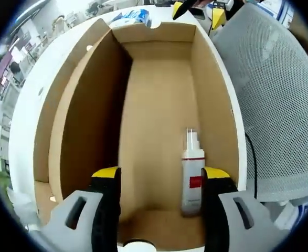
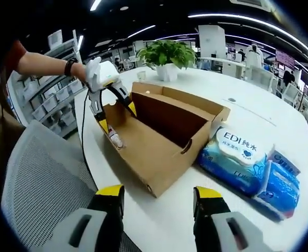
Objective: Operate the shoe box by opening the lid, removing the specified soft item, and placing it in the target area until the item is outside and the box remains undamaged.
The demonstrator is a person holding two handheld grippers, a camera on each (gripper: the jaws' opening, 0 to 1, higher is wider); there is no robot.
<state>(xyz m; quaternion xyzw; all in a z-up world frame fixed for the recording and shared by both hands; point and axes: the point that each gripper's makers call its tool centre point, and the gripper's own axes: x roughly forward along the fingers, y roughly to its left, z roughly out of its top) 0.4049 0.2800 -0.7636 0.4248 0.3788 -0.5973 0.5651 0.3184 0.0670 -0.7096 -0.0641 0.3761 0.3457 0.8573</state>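
Shoe box [image 2: 159, 142] open on the worktop [image 2: 258, 121], wipes pack [image 2: 237, 163] beside it.
Pack looks soft, light, slippery; grasp mid-body. Left gripper [image 1: 159, 181] jaws apart over bottle [image 1: 192, 173]; right gripper [image 2: 156, 197] apart, empty.

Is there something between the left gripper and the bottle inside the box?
Nothing visible. The box is open, and the left gripper reaches in with jaws open. The bottle stands on the box floor just inside its right-hand jaw, with no object between them.
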